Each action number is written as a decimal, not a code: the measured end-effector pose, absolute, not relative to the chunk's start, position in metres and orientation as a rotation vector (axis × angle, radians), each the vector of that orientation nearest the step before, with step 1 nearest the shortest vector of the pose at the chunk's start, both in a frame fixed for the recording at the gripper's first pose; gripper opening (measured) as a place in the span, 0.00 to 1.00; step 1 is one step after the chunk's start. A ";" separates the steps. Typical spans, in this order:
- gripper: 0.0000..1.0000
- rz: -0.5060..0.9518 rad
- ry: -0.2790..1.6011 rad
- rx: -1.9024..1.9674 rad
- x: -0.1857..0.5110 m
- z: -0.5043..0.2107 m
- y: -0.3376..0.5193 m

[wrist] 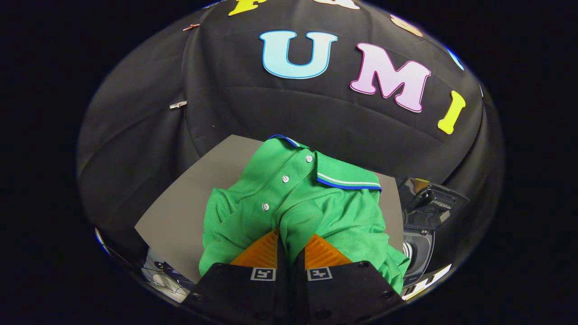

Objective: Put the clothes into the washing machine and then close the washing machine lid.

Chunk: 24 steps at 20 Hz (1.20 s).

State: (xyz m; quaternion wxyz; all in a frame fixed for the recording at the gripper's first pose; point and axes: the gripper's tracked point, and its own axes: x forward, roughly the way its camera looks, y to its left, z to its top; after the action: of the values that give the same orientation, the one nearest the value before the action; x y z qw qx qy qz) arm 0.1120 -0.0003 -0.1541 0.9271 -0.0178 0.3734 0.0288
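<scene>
**A:** What is the gripper (289, 241) doing at this moment?

**B:** Its two fingers are sitting almost together, with just a thin slot between them. A ridge of the green polo shirt (298, 203) is running down into that slot, and both fingers are pressing on it, so the gripper is pinching the cloth.

**A:** Where is the shirt lying relative to the fingers?

**B:** It is spilling out on both sides of them and bunching up just ahead. The button placket (284, 179), with three white buttons showing, is running away from the fingers, and the striped collar (347, 177) is sitting beyond them, at the far end of the shirt.

**A:** What is it resting on?

**B:** A grey table (180, 212) is showing under and around it, mostly to the left of the shirt and a little past the collar. I cannot tell whether the pinched part is lifting off the surface.

**A:** Anything else nearby?

**B:** To the right of the shirt, just off the table edge, a dark machine (424, 212) with a grey and black body is standing; whether it is the washing machine I cannot tell, as it is being cut off. Down to the left of the fingers, below the table edge, some pale equipment (162, 277) is showing, too blurred to name. Behind everything the black cloth wall (135, 113) is hanging.

**A:** Is anything standing between the shirt and that machine?

**B:** Nothing I can make out; the shirt's right side is lying near it.
</scene>
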 end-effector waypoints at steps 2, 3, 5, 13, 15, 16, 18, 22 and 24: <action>0.10 0.070 0.750 -0.043 0.110 -0.150 -0.003; 0.10 0.077 0.744 -0.056 0.106 -0.148 -0.004; 0.10 0.093 0.733 -0.083 0.102 -0.147 -0.006; 0.10 0.106 0.689 -0.138 0.074 -0.137 -0.048; 0.10 0.108 0.679 -0.150 0.069 -0.137 -0.059; 0.10 0.111 0.672 -0.152 0.066 -0.137 -0.063; 0.10 0.120 0.669 -0.140 0.063 -0.138 -0.070; 0.10 0.136 0.669 -0.107 0.063 -0.134 -0.089; 0.10 0.142 0.663 -0.089 0.062 -0.127 -0.102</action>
State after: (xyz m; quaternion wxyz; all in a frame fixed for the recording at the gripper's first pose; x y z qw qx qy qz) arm 0.0621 -0.1021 -0.1270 0.9421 -0.0439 0.3252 0.0694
